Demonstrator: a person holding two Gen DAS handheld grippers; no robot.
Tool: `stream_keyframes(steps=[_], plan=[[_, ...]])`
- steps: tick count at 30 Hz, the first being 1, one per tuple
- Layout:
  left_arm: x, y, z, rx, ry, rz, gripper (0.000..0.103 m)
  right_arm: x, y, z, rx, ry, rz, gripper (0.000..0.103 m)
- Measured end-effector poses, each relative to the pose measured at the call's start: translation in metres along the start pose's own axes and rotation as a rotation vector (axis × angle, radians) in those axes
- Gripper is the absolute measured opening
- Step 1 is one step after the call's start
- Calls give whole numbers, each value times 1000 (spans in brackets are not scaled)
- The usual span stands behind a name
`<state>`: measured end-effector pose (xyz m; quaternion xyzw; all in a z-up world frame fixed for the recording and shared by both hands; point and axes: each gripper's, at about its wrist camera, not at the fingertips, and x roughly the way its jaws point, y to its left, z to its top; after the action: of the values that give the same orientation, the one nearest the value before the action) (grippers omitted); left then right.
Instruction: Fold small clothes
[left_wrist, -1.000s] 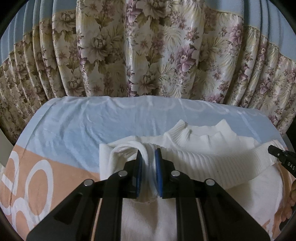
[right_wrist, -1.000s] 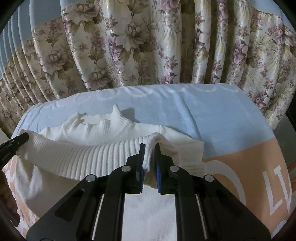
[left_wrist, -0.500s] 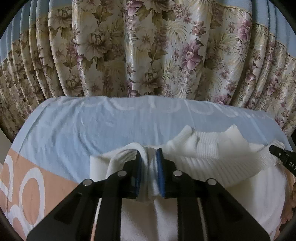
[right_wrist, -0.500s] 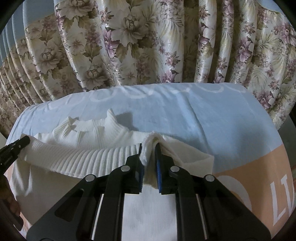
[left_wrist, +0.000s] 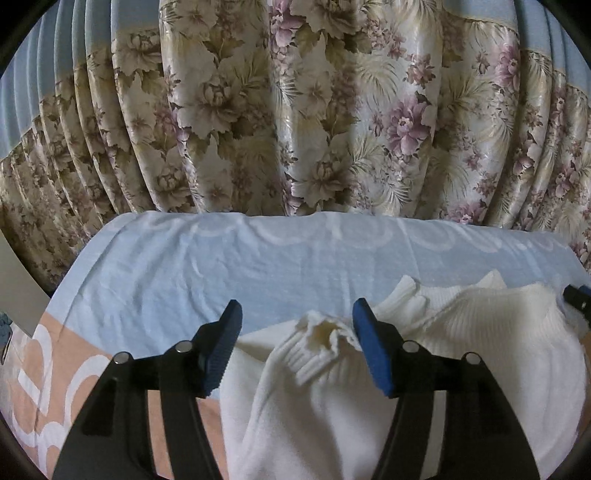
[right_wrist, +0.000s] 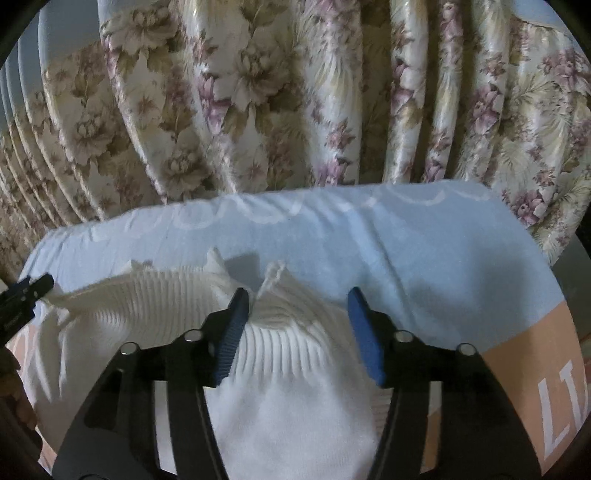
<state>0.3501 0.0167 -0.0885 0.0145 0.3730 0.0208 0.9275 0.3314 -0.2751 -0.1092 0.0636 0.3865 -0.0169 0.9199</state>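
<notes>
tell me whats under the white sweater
The sweater lies on a blue and peach cloth. What the cloth covers, and any cloth pattern beneath the sweater, is hidden.

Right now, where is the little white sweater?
The white sweater lies on the blue and peach bedsheet in front of the floral curtain, just beneath both open grippers, left and right.

White sweater lower body cut off by frame bottom, right-wrist view motion-blurred
</notes>
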Motion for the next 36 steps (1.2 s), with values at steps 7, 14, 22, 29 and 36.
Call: stream_keyframes(steps=[7,14,22,29,36], plan=[[-10,0,-2,-1,-7,-14,63,-15,-3,4,-22,-15,-10,57],[-21,14,-4,-34,-24,6,63,-23,-9,-8,-16,1,-14,57],[-41,20,-17,-23,-22,12,63,-38,-18,-23,8,10,-26,57],[-43,14,-57,13,39,4,63,-50,-37,-51,37,47,-45,57],[-25,31,-95,16,113,48,72,-61,-35,-83,21,84,-30,57]])
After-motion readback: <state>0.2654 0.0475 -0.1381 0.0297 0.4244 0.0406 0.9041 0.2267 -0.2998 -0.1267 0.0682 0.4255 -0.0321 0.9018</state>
